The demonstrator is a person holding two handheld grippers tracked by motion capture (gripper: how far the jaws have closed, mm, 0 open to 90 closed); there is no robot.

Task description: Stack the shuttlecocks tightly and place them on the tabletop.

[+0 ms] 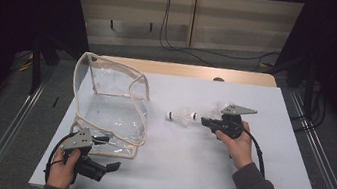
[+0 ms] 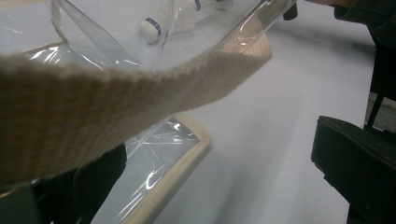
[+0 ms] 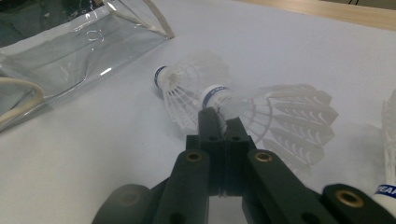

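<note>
Right hand-held gripper [image 3: 219, 122] pinches 1 shuttlecock [image 3: 275, 114] mid-worktop [image 1: 186, 168], open room toward the near edge. Left hand-held gripper [image 1: 113, 166], jaws spread, sits by the clear bag [image 1: 110, 101] at the near-left corner.

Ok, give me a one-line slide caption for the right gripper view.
Right tongs shut on a shuttlecock near its cork, a second shuttlecock behind it, clear bag beyond.

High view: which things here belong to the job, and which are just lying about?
In the job:
clear bag, its strap in the left gripper
shuttlecock pinched by the right gripper
second shuttlecock, beside it

Lying about:
black cables on the floor beyond the table
</note>
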